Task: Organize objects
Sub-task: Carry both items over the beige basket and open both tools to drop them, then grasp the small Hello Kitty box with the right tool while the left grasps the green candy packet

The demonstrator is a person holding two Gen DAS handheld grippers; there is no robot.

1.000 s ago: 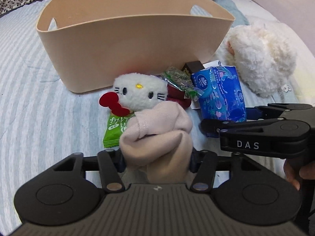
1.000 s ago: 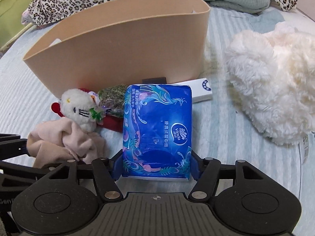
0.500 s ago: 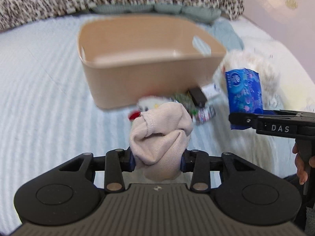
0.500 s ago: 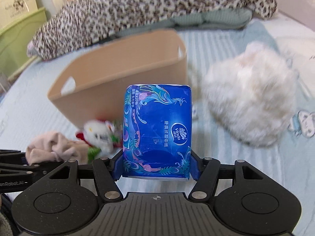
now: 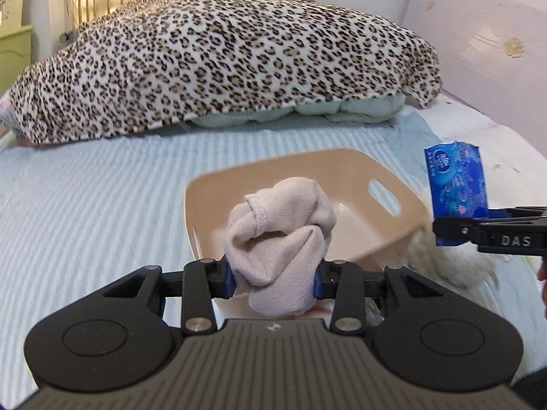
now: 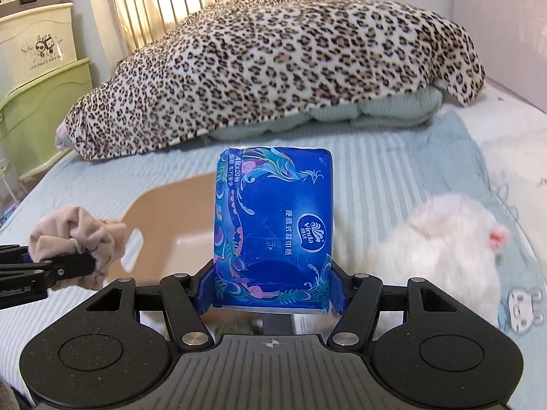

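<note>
Within the last second both grippers had risen from the clutter on the bed (image 5: pixel 102 198) to above the beige basket (image 5: pixel 345 174). The left gripper (image 5: pixel 273 278) had its jaws clamped on the rolled beige sock (image 5: pixel 278 229), the right gripper (image 6: pixel 271 295) on the blue Vinda tissue pack (image 6: pixel 273 225); dropping both in looked next.
</note>
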